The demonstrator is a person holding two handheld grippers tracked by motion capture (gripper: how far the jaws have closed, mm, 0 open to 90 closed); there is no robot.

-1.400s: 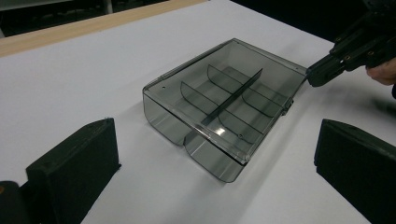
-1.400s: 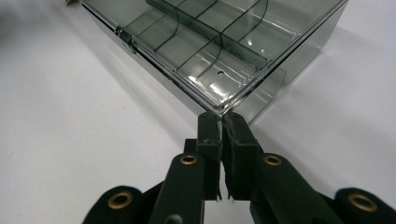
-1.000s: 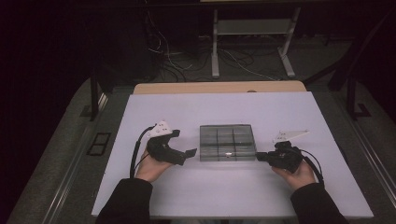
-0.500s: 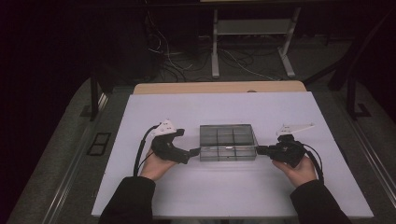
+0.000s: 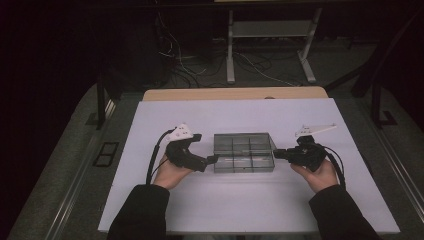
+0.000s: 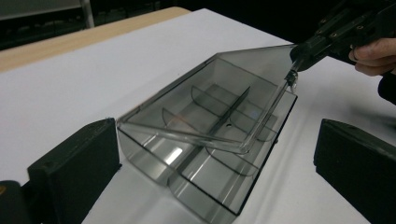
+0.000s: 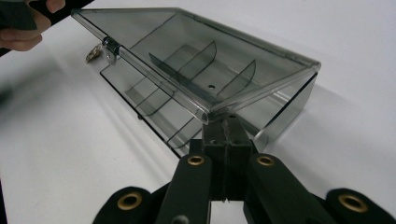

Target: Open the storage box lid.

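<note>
A clear smoky plastic organiser box [image 5: 243, 152] with inner dividers is sitting near the middle of a white tabletop [image 5: 240, 210]. The right hand-held gripper [image 5: 278, 153], its jaws pressed together, is pinching the front corner of the box's hinged lid [image 7: 196, 60] and holding that edge tilted above the base. The left hand-held gripper [image 5: 214, 160] is resting at the box's opposite end, its jaws standing wide apart on either side of the box without clamping it.
</note>
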